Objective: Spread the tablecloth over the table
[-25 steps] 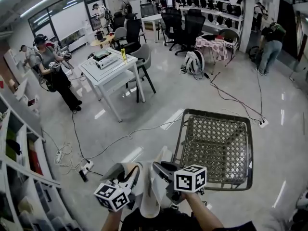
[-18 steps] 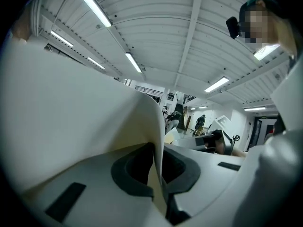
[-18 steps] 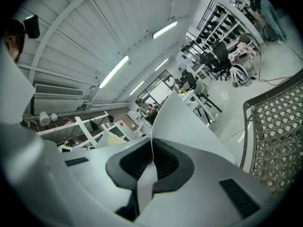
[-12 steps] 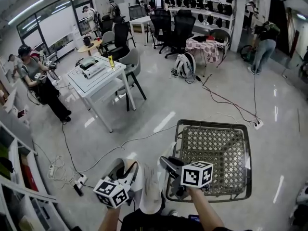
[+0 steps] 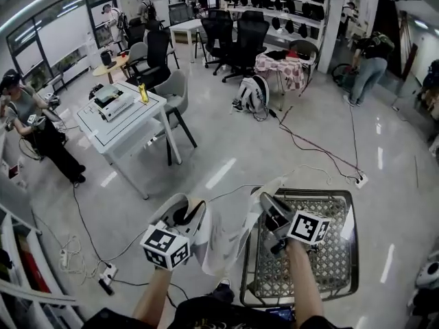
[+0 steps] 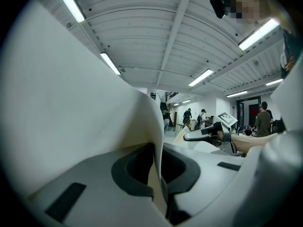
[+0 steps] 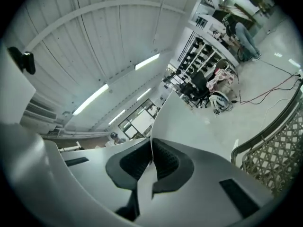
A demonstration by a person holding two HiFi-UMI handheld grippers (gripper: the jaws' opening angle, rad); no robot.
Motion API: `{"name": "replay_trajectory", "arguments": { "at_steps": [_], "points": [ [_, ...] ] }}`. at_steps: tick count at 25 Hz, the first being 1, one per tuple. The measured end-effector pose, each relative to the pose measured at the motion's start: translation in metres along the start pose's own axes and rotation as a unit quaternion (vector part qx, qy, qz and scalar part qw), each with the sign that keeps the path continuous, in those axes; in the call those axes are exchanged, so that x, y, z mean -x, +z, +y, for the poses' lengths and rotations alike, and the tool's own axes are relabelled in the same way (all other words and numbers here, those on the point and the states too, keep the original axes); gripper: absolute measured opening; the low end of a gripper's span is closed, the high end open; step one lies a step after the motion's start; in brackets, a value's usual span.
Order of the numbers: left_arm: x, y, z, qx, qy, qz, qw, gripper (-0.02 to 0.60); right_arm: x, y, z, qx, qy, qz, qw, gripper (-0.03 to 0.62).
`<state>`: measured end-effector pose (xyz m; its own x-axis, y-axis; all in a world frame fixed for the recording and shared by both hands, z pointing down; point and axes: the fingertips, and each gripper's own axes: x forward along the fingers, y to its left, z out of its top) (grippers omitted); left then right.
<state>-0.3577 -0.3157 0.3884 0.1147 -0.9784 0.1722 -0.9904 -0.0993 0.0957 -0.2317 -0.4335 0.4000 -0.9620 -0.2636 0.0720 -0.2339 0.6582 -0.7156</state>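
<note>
So that the cloth can be drawn wide, I have the left gripper [image 5: 186, 214] and right gripper [image 5: 269, 206] each pinched tight on the tablecloth [image 5: 225, 237], which hangs bunched between them at the wicker table's [image 5: 351, 242] left edge, not yet spread.

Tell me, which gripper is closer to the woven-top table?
Right. The right gripper hangs over the woven-top table's left edge; the left gripper is off to its left, above the floor. Both pinch the tablecloth.
</note>
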Motion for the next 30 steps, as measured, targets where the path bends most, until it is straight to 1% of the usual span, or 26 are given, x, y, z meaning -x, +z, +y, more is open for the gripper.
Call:
{"name": "replay_trajectory", "arguments": {
  "at_steps": [2,4,7,9,12,14,16,17,18,20,21,22,24,26,28,30],
  "points": [
    [-0.024,0.024,0.018,-0.007,-0.010,-0.019,0.9997,0.025,0.003,0.039,-0.014,0.006,-0.010,-0.046,0.999,0.020],
    [-0.049,0.047,0.029,-0.010,-0.031,-0.043,0.9985,0.026,0.017,0.073,-0.029,0.004,-0.029,-0.092,0.995,0.021],
    [-0.085,0.073,0.028,-0.029,-0.065,-0.069,0.9951,0.026,0.048,0.114,-0.047,0.020,-0.076,-0.140,0.987,0.023],
    [-0.106,0.083,0.021,-0.043,-0.082,-0.083,0.9923,0.026,0.069,0.132,-0.053,0.025,-0.094,-0.165,0.981,0.025],
    [-0.133,0.098,-0.005,-0.046,-0.110,-0.104,0.9874,0.026,0.109,0.162,-0.056,0.032,-0.112,-0.204,0.972,0.023],
    [-0.151,0.105,-0.027,-0.052,-0.123,-0.107,0.9853,0.026,0.143,0.179,-0.060,0.033,-0.126,-0.227,0.965,0.021],
    [-0.167,0.100,-0.034,-0.048,-0.130,-0.106,0.9847,0.026,0.169,0.185,-0.070,0.023,-0.146,-0.251,0.957,0.020],
    [-0.174,0.094,-0.031,-0.036,-0.134,-0.106,0.9847,0.026,0.177,0.184,-0.078,0.017,-0.158,-0.265,0.951,0.018],
    [-0.180,0.087,-0.024,-0.015,-0.138,-0.108,0.9844,0.026,0.185,0.180,-0.085,0.010,-0.171,-0.278,0.945,0.018],
    [-0.193,0.072,-0.011,0.045,-0.149,-0.108,0.9820,0.028,0.200,0.173,-0.100,-0.006,-0.194,-0.301,0.934,0.018],
    [-0.199,0.064,-0.010,0.074,-0.153,-0.103,0.9801,0.028,0.211,0.170,-0.105,-0.009,-0.203,-0.308,0.929,0.018],
    [-0.204,0.056,-0.014,0.095,-0.155,-0.094,0.9788,0.028,0.224,0.169,-0.109,-0.009,-0.211,-0.313,0.926,0.018],
    [-0.212,0.040,-0.036,0.115,-0.157,-0.070,0.9784,0.028,0.255,0.172,-0.113,-0.003,-0.228,-0.316,0.921,0.018],
    [-0.216,0.025,-0.067,0.129,-0.160,-0.049,0.9775,0.029,0.286,0.180,-0.117,0.003,-0.241,-0.317,0.917,0.018],
    [-0.216,0.014,-0.097,0.145,-0.159,-0.035,0.9760,0.029,0.314,0.188,-0.122,0.013,-0.252,-0.311,0.916,0.017],
    [-0.217,0.006,-0.122,0.152,-0.152,-0.026,0.9764,0.029,0.339,0.191,-0.132,0.015,-0.260,-0.302,0.917,0.018]
  ]
}}
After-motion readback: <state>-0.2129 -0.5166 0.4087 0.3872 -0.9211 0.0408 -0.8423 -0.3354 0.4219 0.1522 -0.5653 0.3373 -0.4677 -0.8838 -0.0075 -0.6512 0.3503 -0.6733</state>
